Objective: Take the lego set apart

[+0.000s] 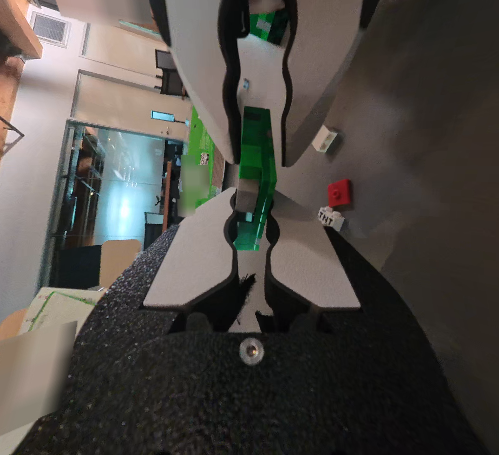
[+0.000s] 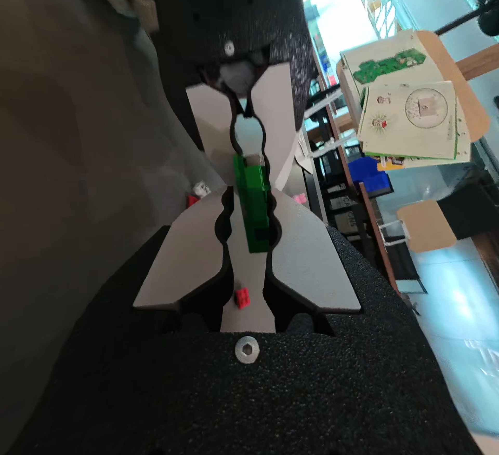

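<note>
A green lego assembly point(image 1: 256, 145) with a small grey brick point(image 1: 245, 195) on one end hangs in the air between both grippers. My left gripper point(image 1: 253, 196) is shut on its near end. My right gripper point(image 1: 260, 162) comes in from the top of the left wrist view and is shut on the far end. In the right wrist view, my right gripper point(image 2: 249, 191) clamps the green assembly point(image 2: 252, 207), and the left gripper point(image 2: 252, 157) holds it from the opposite side. The two grippers' fingertips almost touch.
On the grey table point(image 1: 405, 199) lie a white brick point(image 1: 325, 139), a red plate point(image 1: 339, 192) and a white printed brick point(image 1: 330, 219). A red brick point(image 2: 242, 297) lies below my right gripper. Another green piece point(image 1: 267, 26), a pink piece point(image 2: 299, 198) and a booklet point(image 2: 410, 118) lie farther off.
</note>
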The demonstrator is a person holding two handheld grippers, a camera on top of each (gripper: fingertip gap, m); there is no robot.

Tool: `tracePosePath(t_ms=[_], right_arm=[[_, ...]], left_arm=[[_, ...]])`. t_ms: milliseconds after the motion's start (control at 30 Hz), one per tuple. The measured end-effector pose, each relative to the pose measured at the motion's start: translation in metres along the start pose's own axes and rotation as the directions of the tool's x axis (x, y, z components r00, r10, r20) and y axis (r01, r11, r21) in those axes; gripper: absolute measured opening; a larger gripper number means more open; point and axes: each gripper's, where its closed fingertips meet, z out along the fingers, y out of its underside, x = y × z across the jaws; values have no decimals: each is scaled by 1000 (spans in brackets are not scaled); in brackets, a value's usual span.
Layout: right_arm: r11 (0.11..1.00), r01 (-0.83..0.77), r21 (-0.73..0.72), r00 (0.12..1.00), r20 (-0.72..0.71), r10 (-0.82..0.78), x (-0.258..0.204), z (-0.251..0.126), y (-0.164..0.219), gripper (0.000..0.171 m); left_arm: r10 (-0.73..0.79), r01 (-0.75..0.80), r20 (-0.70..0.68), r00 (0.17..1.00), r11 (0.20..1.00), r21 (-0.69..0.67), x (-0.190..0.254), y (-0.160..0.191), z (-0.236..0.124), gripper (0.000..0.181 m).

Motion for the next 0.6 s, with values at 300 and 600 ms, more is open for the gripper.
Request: tracePosePath(t_ms=[300, 600], right_arm=[[999, -20, -36, 996, 85, 23, -16, 8, -2, 18], [998, -33, -56, 981, 190, 43, -31, 9, -4, 10]], left_arm=[[518, -500, 79, 852, 849, -170, -4, 11, -1, 15], [753, -735, 79, 653, 655, -172, 2, 0, -5, 15]])
